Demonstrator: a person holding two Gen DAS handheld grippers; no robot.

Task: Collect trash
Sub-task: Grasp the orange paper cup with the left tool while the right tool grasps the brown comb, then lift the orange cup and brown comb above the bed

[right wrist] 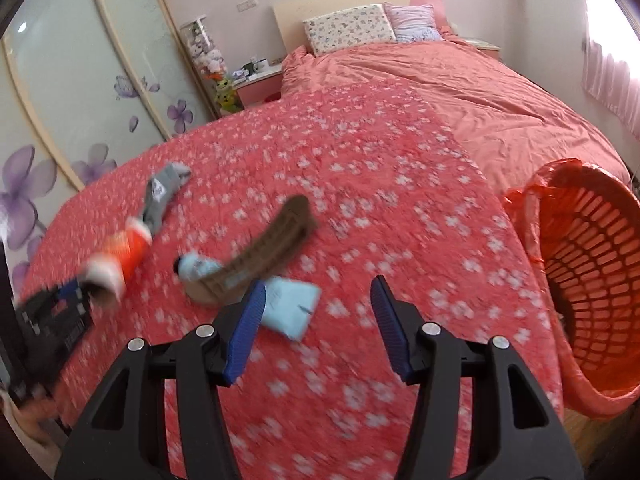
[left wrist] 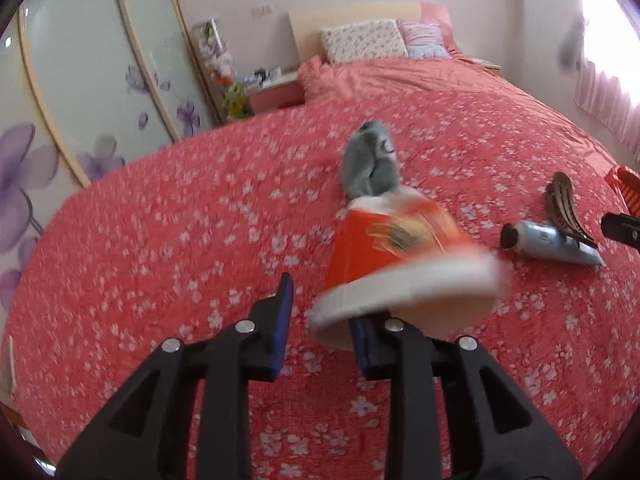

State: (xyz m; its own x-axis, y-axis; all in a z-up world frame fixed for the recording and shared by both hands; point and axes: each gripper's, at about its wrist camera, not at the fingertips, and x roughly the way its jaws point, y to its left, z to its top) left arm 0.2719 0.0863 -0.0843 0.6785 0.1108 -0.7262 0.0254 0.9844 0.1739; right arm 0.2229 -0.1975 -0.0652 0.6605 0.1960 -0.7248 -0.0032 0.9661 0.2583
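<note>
- Landmark: orange plastic lattice basket [right wrist: 592, 280], lined with an orange bag. It stands at the bed's right edge in the right wrist view. Only a sliver shows in the left wrist view.
- Red bedspread with small white blossoms [right wrist: 360, 184]: it covers the near part of the bed and runs up to the basket's side. A plain salmon cover lies beyond it.
- Orange-and-white paper cup [left wrist: 372, 248]: it lies on its side on the bedspread, well apart from the basket, on the far side of the other items from it. Its open rim is turned toward the left gripper, and it is blurred.
- Left gripper [left wrist: 320, 304], black with blue pads: the fingers are partly apart. The cup's rim edge sits in the gap, with the left-hand pad clear of it. The rim hides the other pad's tip, so contact there cannot be told.
- Grey sock [left wrist: 372, 160]: crumpled and touching the cup's base end, as far from the basket as the cup.
- Light-blue squeeze tube with a dark cap [right wrist: 288, 308]: it lies flat, between the cup and the basket.
- Brown toothed hair claw [right wrist: 268, 244]: it rests across the tube, nearer the basket than the cup is.
- Right gripper [right wrist: 318, 284], black with blue ribbed pads: the fingers are spread about halfway and hold nothing. The tube's flat end is just beside one finger, and the basket is off to the other side.
</note>
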